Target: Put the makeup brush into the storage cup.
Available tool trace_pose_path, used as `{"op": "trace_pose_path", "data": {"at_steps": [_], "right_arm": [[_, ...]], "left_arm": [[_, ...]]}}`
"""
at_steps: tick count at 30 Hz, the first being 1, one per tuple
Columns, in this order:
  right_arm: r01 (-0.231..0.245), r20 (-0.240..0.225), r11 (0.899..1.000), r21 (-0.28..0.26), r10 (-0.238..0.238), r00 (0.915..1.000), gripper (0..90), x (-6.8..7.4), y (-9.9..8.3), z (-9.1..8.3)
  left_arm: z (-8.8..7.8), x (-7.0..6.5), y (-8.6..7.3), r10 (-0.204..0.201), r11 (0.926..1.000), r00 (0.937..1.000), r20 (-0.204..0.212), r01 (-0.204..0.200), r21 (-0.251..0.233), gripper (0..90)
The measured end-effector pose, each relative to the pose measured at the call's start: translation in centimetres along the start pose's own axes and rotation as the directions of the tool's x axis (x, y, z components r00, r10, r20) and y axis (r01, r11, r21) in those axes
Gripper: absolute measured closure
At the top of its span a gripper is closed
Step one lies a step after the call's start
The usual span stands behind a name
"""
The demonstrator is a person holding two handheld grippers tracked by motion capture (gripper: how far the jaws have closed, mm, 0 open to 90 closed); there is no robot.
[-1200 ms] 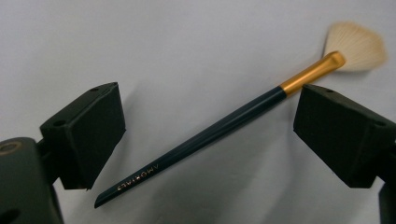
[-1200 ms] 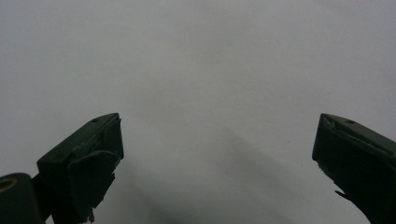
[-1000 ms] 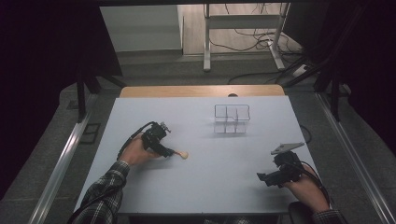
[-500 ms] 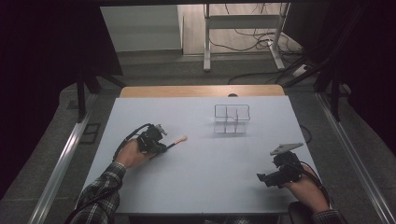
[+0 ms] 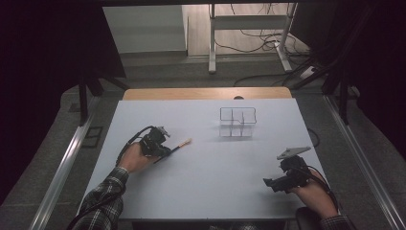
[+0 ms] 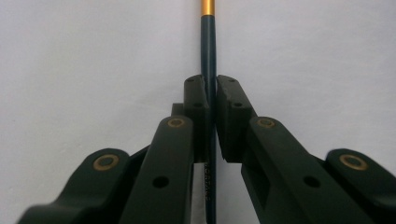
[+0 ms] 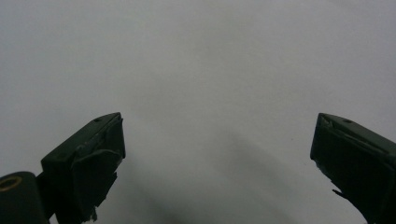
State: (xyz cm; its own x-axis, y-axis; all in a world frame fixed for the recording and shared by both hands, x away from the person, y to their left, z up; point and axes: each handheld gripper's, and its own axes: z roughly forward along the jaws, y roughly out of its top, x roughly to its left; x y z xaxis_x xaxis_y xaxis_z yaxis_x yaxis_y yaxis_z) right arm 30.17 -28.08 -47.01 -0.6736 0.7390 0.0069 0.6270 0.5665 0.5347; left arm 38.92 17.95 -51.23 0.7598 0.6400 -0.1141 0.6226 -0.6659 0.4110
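A thin dark-blue pencil [image 6: 208,46] with a gold band [image 6: 207,6] runs straight up between the pads of my left gripper [image 6: 211,88], which is shut on its shaft. In the high view the left gripper [image 5: 164,150] sits at the table's left, and the pencil [image 5: 178,145] pokes out of it toward the upper right, ending in a light orange tip. My right gripper [image 5: 269,183] rests near the table's front right corner. In the right gripper view it [image 7: 217,144] stands wide open over bare table, nothing between its fingers.
A small wire-frame rack [image 5: 237,122] with several compartments stands at the middle back of the pale table [image 5: 215,191]. A wooden strip [image 5: 206,93] borders the far edge. Beyond it stand a metal stand and cables on the floor.
The left hand has shifted slightly left, and the pencil's orange tip has swung from lying low by the gripper to pointing up and right out of the jaws. The right hand has not moved.
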Motion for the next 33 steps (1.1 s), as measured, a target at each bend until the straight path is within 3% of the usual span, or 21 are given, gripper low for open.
{"op": "trace_pose_path", "data": {"at_steps": [24, 33], "right_arm": [[-0.012, -0.004, 0.999, -0.04, 0.012, 0.9999, 0.0, -0.2, 0.1, -0.3], [-0.01, -0.005, 0.999, -0.044, 0.01, 0.9999, 0.0, -0.2, 0.1, -0.3]], "left_arm": [[-2.4, -1.3, -0.1, -0.008, 0.9929, 0.9999, 0.01, 0.009, -0.119, 83.6], [-3.9, -2.1, -0.6, -0.017, 0.9811, 0.9996, 0.023, 0.021, -0.192, 83.6]]}}
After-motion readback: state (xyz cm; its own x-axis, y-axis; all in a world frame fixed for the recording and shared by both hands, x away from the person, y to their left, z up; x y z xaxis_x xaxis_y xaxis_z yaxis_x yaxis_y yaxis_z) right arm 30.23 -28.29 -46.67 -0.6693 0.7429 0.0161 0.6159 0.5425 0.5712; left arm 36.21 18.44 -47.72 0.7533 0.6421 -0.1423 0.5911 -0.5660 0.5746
